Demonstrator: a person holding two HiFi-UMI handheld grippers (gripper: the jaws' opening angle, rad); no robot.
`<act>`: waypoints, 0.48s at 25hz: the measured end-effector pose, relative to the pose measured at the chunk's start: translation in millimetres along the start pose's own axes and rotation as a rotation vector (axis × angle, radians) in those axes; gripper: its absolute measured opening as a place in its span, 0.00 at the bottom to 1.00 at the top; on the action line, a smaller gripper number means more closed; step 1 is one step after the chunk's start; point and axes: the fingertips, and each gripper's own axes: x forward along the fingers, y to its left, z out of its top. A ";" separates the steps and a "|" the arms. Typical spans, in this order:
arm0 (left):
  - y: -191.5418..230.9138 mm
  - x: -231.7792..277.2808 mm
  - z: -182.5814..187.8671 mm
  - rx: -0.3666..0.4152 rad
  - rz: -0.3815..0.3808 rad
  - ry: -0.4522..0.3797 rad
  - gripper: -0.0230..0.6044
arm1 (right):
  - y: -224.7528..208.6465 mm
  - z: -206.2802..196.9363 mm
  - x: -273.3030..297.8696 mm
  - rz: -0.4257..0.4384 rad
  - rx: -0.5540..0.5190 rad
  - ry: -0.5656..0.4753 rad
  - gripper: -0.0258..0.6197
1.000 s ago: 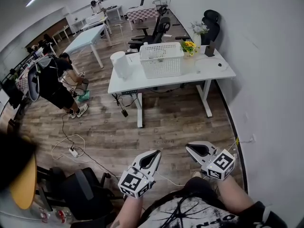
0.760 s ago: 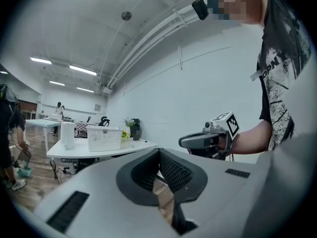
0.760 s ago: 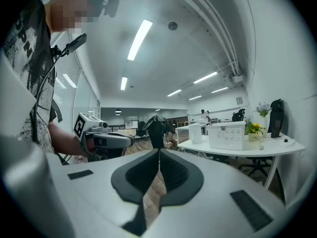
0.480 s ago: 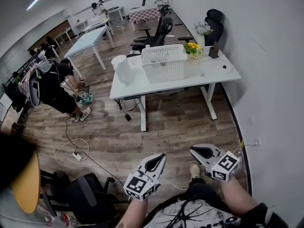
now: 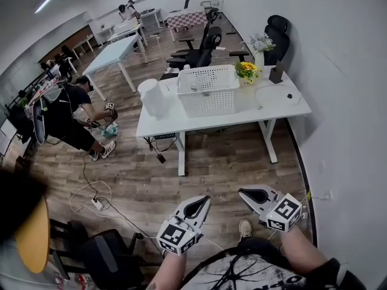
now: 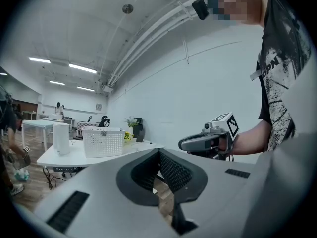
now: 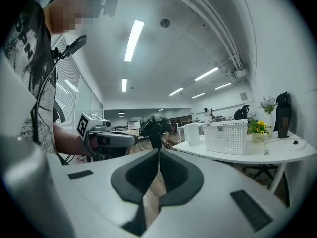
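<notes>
Worktop had drawn slightly nearer. Left tool and right tool were pinched shut, empty. Whatever lay inside the white basket couldn't be made out.

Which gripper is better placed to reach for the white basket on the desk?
Left, slightly. In the head view the white basket sits almost straight ahead of the left gripper; the right gripper is offset toward the wall. Both shut, empty.

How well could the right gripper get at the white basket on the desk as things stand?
Probably not from here: the right gripper is held close to the person, with open floor between it and the basket. Nothing blocks the way.
</notes>
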 end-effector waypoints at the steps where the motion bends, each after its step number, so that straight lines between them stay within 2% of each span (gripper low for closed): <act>1: 3.4 7.9 2.6 0.000 0.004 0.001 0.05 | -8.9 2.4 1.1 0.000 0.001 0.000 0.08; 12: 33.3 91.6 15.4 -0.010 0.028 0.029 0.05 | -95.1 5.4 10.8 0.039 0.025 0.028 0.08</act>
